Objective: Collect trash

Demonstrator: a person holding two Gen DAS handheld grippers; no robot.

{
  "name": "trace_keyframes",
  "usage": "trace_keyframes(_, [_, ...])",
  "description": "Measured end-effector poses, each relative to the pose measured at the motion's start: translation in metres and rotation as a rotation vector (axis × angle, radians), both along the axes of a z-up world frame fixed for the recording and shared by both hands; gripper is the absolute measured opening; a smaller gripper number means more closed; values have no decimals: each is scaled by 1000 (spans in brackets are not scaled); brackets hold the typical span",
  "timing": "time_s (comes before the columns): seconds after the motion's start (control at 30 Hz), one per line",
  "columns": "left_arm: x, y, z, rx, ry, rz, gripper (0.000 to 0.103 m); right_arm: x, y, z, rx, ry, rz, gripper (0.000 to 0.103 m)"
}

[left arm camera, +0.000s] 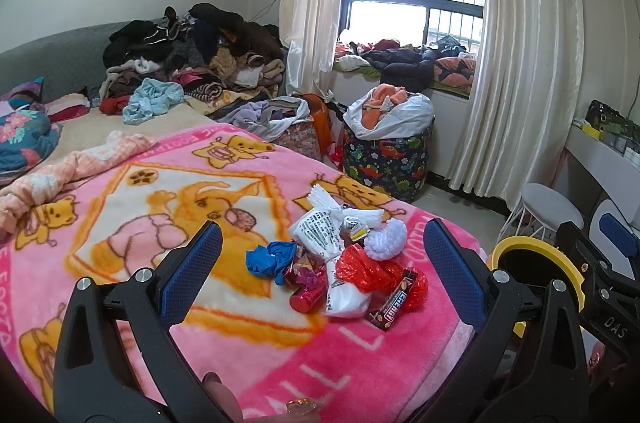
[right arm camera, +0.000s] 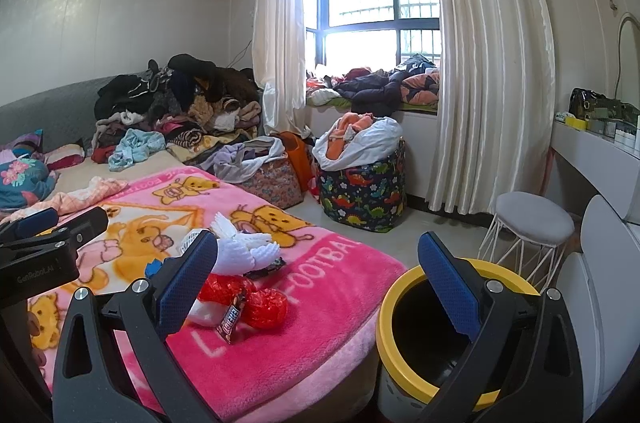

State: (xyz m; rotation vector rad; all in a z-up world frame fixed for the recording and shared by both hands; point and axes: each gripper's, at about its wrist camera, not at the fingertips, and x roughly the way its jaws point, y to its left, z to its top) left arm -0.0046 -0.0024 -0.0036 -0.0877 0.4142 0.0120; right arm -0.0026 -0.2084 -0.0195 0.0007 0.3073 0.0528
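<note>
A pile of trash lies on the pink blanket [left arm camera: 120, 207] near the bed's corner: a blue crumpled wrapper [left arm camera: 269, 260], white printed plastic bags [left arm camera: 320, 229], white foam netting [left arm camera: 386, 238], red plastic [left arm camera: 362, 269] and a brown candy bar wrapper [left arm camera: 394, 303]. The candy wrapper [right arm camera: 233, 317], red plastic [right arm camera: 266, 309] and foam netting [right arm camera: 248, 251] also show in the right wrist view. My left gripper [left arm camera: 322, 263] is open and empty, just short of the pile. My right gripper [right arm camera: 318, 277] is open and empty, between the bed and a yellow-rimmed bin [right arm camera: 386, 327]. The bin [left arm camera: 516, 251] stands beside the bed.
Clothes are heaped at the bed's far end [left arm camera: 192, 51] and on the window ledge [left arm camera: 404, 61]. A dinosaur-print basket [right arm camera: 362, 189] of laundry stands on the floor. A white stool [right arm camera: 534, 223] and a white desk [right arm camera: 592, 147] are at the right.
</note>
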Motion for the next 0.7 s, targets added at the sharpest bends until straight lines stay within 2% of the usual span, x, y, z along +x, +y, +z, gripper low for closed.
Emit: trace_keyframes(0.7, [-4, -3, -2, -5, 4, -3, 93, -1, 1, 0, -4, 1, 1, 97])
